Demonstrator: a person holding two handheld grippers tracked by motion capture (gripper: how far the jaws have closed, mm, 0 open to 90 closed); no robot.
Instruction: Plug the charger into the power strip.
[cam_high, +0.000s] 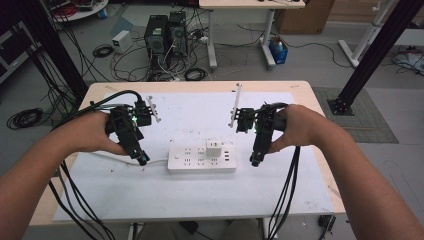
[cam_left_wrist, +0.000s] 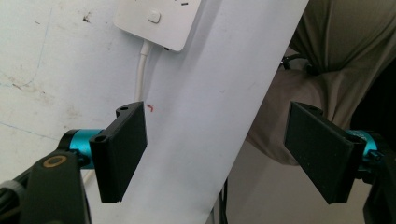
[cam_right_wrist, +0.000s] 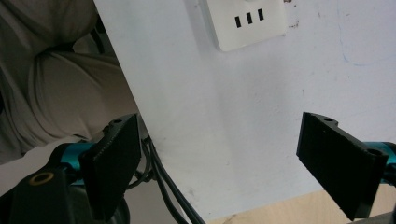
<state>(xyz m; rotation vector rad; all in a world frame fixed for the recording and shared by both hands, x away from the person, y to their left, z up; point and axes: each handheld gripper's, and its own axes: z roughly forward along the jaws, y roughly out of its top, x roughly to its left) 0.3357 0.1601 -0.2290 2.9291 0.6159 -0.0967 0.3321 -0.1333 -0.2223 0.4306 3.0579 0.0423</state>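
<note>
Pale wood is what the table (cam_high: 305, 92) is made of, and a big white sheet (cam_high: 200, 195) covers most of its top. In the middle of the sheet lies the white power strip (cam_high: 200, 159), long side running left to right. A small white plug block (cam_high: 214, 148) sits in it, toward its right end and far edge. A thin white cord (cam_high: 107, 158) runs off from the left end of the strip, going left across the sheet.

Your left gripper (cam_high: 142, 159) is just left of the strip, tip close to the cord. Its jaws stand wide apart with nothing between them (you can see the bare sheet in the gap in the left gripper view (cam_left_wrist: 215, 154)). The strip's corner (cam_left_wrist: 156, 21) shows far ahead there.

Your right gripper (cam_high: 255, 161) is just right of the strip, pointing down at the sheet. Its jaws are wide apart too, and nothing is in them (cam_right_wrist: 217, 158). The strip's end with three small slots (cam_right_wrist: 247, 21) lies beyond them.

Black cables (cam_high: 285, 195) hang from both grippers over the near edge of the table.
</note>
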